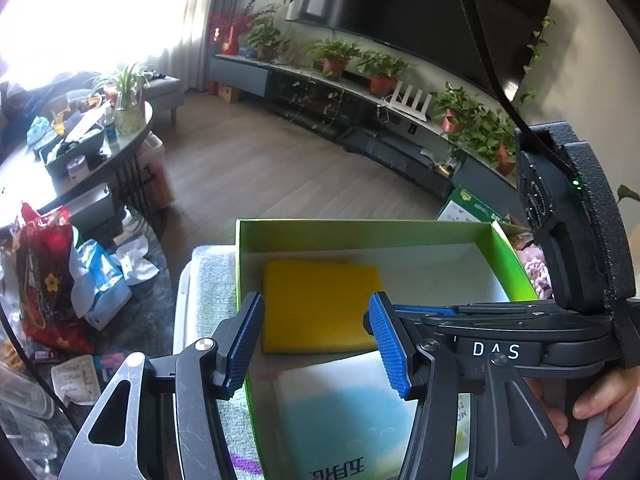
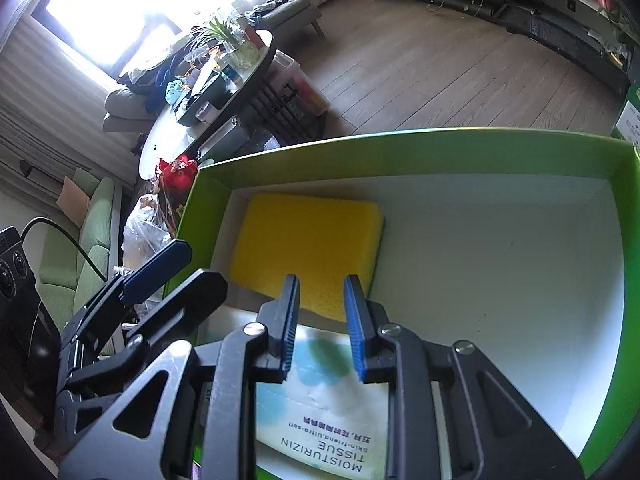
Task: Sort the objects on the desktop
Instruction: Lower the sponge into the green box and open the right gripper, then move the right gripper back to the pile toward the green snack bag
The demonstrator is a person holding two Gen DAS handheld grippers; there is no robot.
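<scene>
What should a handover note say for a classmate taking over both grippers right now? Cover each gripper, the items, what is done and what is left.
Left gripper: open, empty, above the green box.
Right gripper: fingers at their narrowest, nothing gripped, over the box.
Items: yellow sponge lies flat in the box's far-left corner; tissue pack lies in the box just nearer than it.
Done: sponge and tissue pack are in the box.
Left: probably other desktop objects; none show clearly here.

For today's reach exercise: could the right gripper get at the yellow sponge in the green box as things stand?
Probably yes. The right gripper hovers above the tissue pack, pointing at the yellow sponge. The green box is open-topped, nothing lies between, but its narrowly set jaws must widen.
</scene>
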